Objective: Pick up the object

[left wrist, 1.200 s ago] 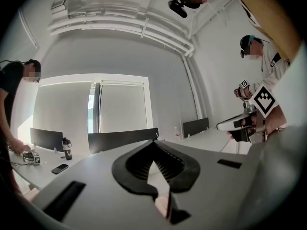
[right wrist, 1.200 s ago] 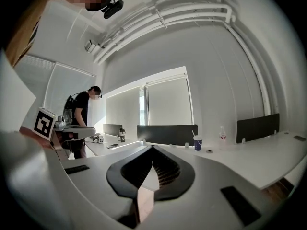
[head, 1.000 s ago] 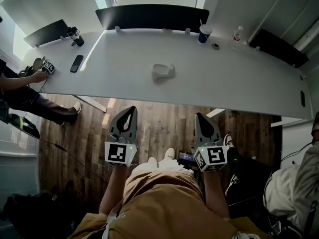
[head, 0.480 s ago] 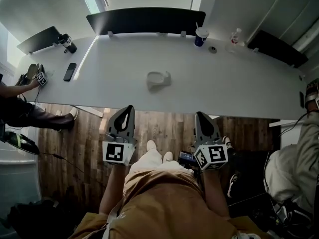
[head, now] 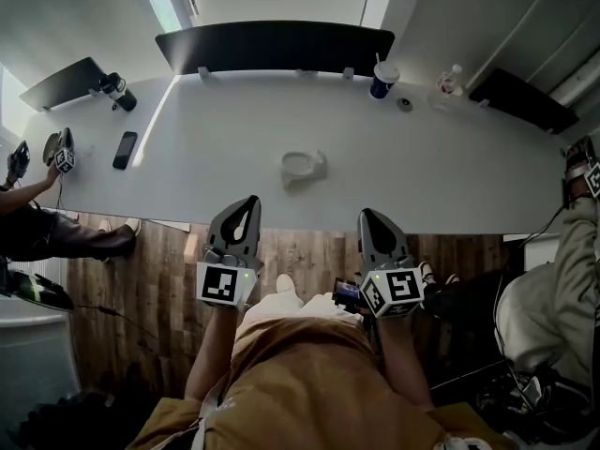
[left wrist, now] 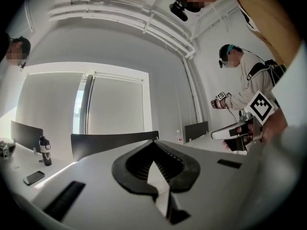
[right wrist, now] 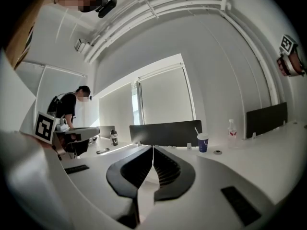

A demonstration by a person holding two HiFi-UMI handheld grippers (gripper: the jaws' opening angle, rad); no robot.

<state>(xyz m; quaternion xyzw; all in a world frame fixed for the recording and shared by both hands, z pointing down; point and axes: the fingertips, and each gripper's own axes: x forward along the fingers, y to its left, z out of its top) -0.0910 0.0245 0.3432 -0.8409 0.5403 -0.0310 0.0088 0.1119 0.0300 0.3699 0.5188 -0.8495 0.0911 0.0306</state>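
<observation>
White object (head: 302,167) is parked roughly mid-tabletop (head: 450,157), somewhat nearer the close edge than the far one, and it isn't touched by anything. What it actually is can't be made out from the head view: some small pale moulded thing with a rounded opening, maybe cup-like. So the pickup isn't really started yet. This is judged to be the very first bit, the approach.

Left claw (head: 250,202) and right claw (head: 365,214) are both held at the tabletop's near edge, well apart from the object. Both are clenched with nothing gripped: in each gripper view the jaw tips are seen pressed together, and only bare tabletop is seen beyond them.

What's called for next, as a guess: one claw has to be released wide first, since nothing can be grabbed with the jaws closed like that. Then it needs to be carried forward over the edge and lowered so the object is bracketed by the jaws, and only then clenched. The object is placed roughly between the two claws, so either could be used. The blue cup (head: 382,79) and the phone (head: 124,149) are set far off and shouldn't be in the way.
</observation>
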